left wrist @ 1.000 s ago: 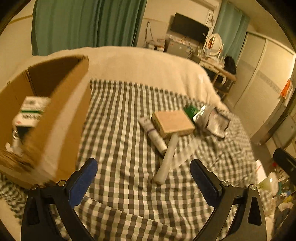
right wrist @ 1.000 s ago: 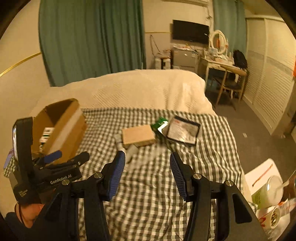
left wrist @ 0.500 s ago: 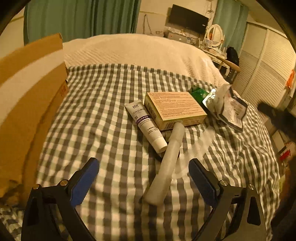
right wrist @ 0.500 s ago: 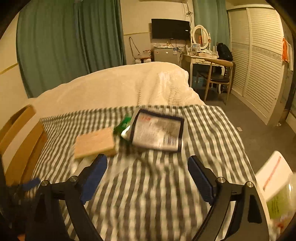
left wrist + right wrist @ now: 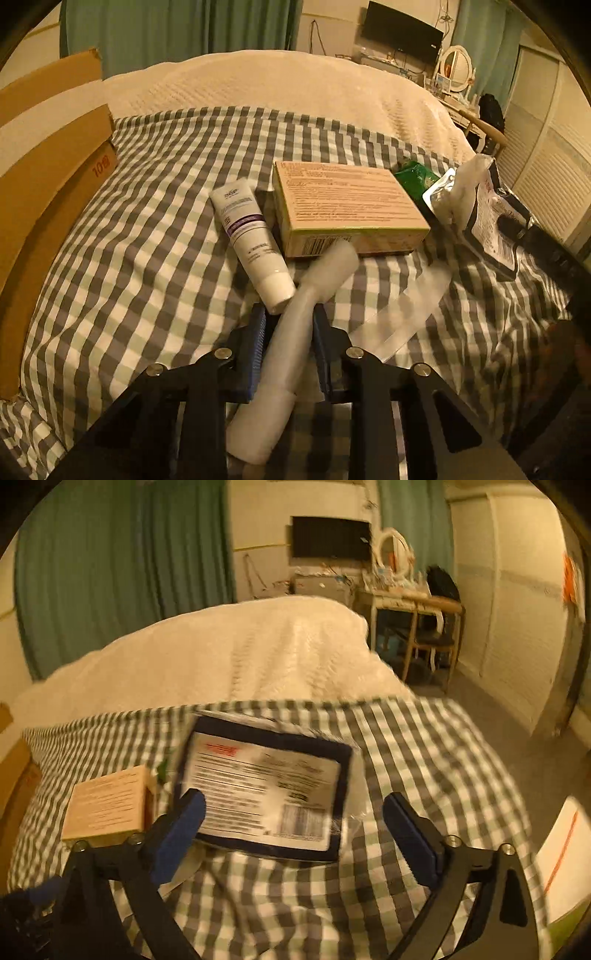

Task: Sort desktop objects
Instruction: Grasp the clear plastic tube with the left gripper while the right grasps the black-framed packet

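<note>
- My left gripper (image 5: pixel 289 328) has its jaws squeezed on the white roll (image 5: pixel 295 325) — it lies on the checked cloth (image 5: pixel 147 258) on the bed.
- The white tube (image 5: pixel 251 236) lies just beside the roll, touching the tan box (image 5: pixel 343 203).
- The cardboard box (image 5: pixel 40 177) sits far left.
- My right gripper (image 5: pixel 291 823) has its jaws wide — one on each side of the black packet (image 5: pixel 266 786).
- The packet lies on the cloth, next to the tan box (image 5: pixel 107 801).
</note>
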### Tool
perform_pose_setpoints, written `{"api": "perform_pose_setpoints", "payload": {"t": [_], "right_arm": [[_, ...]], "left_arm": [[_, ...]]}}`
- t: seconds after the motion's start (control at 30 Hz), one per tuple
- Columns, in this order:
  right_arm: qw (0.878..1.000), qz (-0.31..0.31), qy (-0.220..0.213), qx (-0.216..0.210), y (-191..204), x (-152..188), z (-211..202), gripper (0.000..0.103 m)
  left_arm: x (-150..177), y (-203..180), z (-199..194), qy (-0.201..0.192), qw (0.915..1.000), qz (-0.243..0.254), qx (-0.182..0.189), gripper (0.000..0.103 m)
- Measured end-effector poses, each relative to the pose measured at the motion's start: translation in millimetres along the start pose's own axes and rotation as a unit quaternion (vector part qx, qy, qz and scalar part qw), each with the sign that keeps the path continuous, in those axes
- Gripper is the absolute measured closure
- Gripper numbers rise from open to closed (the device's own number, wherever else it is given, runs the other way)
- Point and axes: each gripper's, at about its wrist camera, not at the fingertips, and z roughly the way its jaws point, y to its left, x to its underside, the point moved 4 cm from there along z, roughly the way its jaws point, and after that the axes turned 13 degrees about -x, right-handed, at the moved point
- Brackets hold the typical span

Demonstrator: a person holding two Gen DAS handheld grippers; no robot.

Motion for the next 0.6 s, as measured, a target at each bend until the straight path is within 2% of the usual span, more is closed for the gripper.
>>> {"api": "perform_pose_setpoints", "payload": {"t": [0.13, 0.17, 0.2, 0.23, 0.27, 0.33, 0.4, 0.6], "right_arm": [[0.998, 0.039, 0.041, -0.026, -17.5, 13.5, 21.3, 0.006], [0.998, 0.042, 0.044, -0.029, -18.0, 15.3, 22.9, 0.010], [0.998, 0.040, 0.044, -0.031, -16.4, 15.9, 21.7, 0.034], [0.998, 0.040, 0.044, -0.037, -14.9, 16.8, 20.4, 0.051], [0.997, 0.040, 0.048, -0.042, -13.2, 17.3, 19.3, 0.077], [0.997, 0.031, 0.056, -0.049, -8.6, 19.3, 15.4, 0.082], [0.997, 0.017, 0.049, -0.054, -1.9, 17.1, 3.5, 0.094], [0.992, -0.004, 0.047, -0.113, 16.3, 13.1, -48.6, 0.096]], "left_arm": [[-7.8, -0.5, 3.5, 0.006, 0.9997, -0.020, 0.010, 0.083], [-8.6, 0.0, 3.3, 0.007, 0.9995, -0.026, 0.014, 0.084], [-10.2, 0.3, 3.2, 0.008, 0.9994, -0.031, 0.017, 0.084], [-11.6, 1.9, 2.0, 0.009, 0.9991, -0.037, 0.020, 0.085], [-13.4, 2.0, 1.0, 0.009, 0.9989, -0.040, 0.022, 0.085], [-14.7, 3.8, -3.8, 0.007, 0.9986, -0.044, 0.029, 0.085], [-16.7, 4.0, -10.2, 0.003, 0.9985, -0.041, 0.036, 0.085], [-17.6, 2.2, -29.0, -0.014, 0.9980, -0.034, 0.051, 0.085]]}}
